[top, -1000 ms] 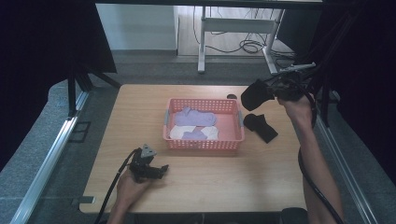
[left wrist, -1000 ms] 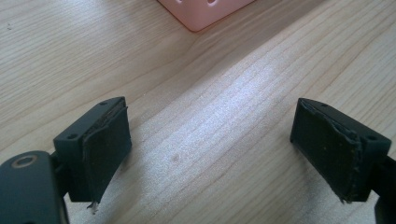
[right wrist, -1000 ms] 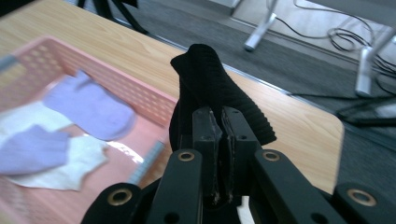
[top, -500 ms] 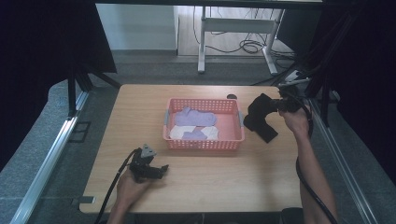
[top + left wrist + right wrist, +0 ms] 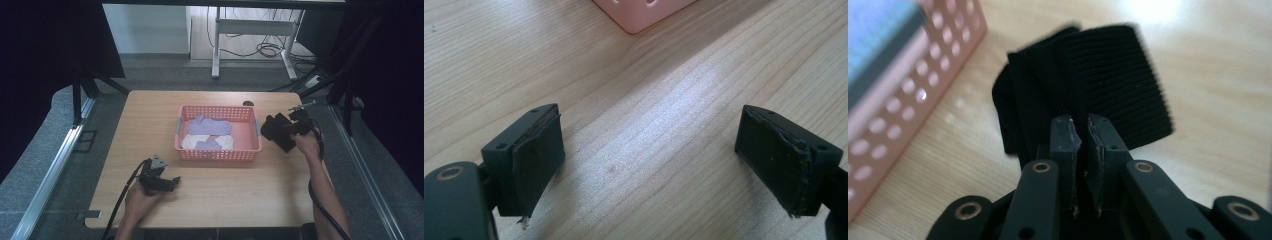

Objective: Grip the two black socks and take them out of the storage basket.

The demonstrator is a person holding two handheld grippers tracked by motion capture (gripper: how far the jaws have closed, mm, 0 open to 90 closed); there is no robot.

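— Status of black sock [image 5: 1088, 80]?
— Clamped by its ribbed edge between the nearly closed jaws of the right gripper [image 5: 1084, 131]; now low over the table [image 5: 225, 200], just right of the pink basket [image 5: 218, 150]. Down and inward from half a second ago, further still from a second ago, when held high off the right edge.
— Second black item beneath?
— Cannot tell apart from the held sock in the high view.
— Basket contents?
— Lavender socks [image 5: 209, 125] and a white one [image 5: 196, 142], unchanged.
— Left gripper [image 5: 649, 160]?
— Jaws spread wide, nothing between them, bare wood below, basket corner ahead. Resting near the front-left of the table, same place as before.
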